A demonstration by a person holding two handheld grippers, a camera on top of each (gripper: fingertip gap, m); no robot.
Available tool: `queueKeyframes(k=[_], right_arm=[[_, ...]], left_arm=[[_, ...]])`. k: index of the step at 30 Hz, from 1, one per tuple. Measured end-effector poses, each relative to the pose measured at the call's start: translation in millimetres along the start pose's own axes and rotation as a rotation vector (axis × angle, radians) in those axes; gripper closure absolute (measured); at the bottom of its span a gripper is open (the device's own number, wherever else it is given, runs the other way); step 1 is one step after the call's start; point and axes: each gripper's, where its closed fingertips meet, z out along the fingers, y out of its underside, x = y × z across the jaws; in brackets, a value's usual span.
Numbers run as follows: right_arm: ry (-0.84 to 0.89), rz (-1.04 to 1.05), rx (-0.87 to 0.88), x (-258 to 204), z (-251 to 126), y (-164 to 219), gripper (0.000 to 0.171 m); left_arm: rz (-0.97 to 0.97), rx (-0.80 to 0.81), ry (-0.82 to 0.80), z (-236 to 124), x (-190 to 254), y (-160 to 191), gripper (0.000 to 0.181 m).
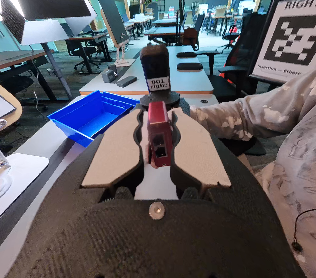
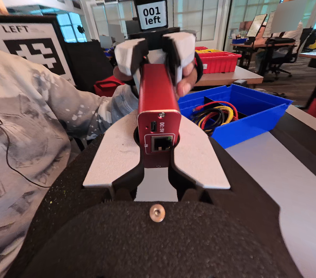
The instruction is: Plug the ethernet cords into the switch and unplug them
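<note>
Red aluminium switch [image 2: 159,116] sits mid-frame, clamped end to end: left gripper [image 1: 158,133] and right gripper [image 2: 158,146] each have their jaws closed on it, above the surface [image 2: 266,163]. Cords [image 2: 214,116] lie coiled in the blue bin [image 2: 248,130], right of centre. No plug in yet; next, one gripper should release and fetch a cord.

We're seeing switch [image 1: 159,134] sitting between left gripper [image 1: 158,136] fingers at one end, between right gripper [image 2: 158,141] fingers at opposite end, grippers facing each other above table [image 2: 266,163]. Bin [image 2: 248,126] lying on table beside switch; cords [image 2: 215,116] coiling inside bin's one compartment.
</note>
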Motion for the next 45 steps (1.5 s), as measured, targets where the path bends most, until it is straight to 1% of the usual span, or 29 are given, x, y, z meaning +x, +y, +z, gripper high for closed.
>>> queueKeyframes(k=[3,6,8,10,12,14,17,19,22,25,31,34,36,40,45], right_arm=[[0.011,0.005,0.010,4,-3,0,0.141],[0.045,-0.010,0.014,9,-9,-4,0.142],[0.076,-0.026,0.016,11,-15,-8,0.142],[0.106,-0.038,0.018,14,-22,-13,0.142],[0.126,-0.042,0.017,17,-29,-15,0.142],[0.149,-0.048,0.016,20,-34,-17,0.142],[0.160,-0.052,0.019,24,-35,-20,0.142],[0.156,-0.052,0.022,23,-33,-21,0.142],[0.159,-0.054,0.011,23,-31,-18,0.142],[0.160,-0.052,0.003,23,-32,-14,0.142],[0.171,-0.033,0.025,30,-39,-16,0.142],[0.177,-0.016,0.038,35,-41,-16,0.142],[0.179,-0.004,0.046,38,-41,-15,0.142],[0.189,-0.003,0.039,42,-43,-12,0.142],[0.200,-0.009,0.040,45,-50,-14,0.142]], left_arm=[[-0.007,0.033,-0.054,-21,-12,-13,0.140],[0.007,0.033,-0.168,-55,-34,-23,0.138],[0.018,-0.017,-0.287,-84,-55,-22,0.136],[0.031,-0.099,-0.426,-115,-82,-13,0.138],[0.019,-0.225,-0.519,-145,-107,7,0.139],[-0.006,-0.370,-0.572,-170,-130,37,0.141],[-0.037,-0.579,-0.587,-194,-155,90,0.144],[0.014,-0.708,-0.592,-203,-168,123,0.146],[0.126,-0.836,-0.587,-207,-183,160,0.149],[0.255,-0.898,-0.542,-202,-188,182,0.151],[0.556,-0.955,-0.464,-191,-174,195,0.150],[0.636,-0.944,-0.461,-188,-168,202,0.150],[0.688,-0.937,-0.462,-186,-167,207,0.154],[0.789,-0.919,-0.485,-178,-169,208,0.155],[0.855,-0.958,-0.494,-174,-174,214,0.158]])
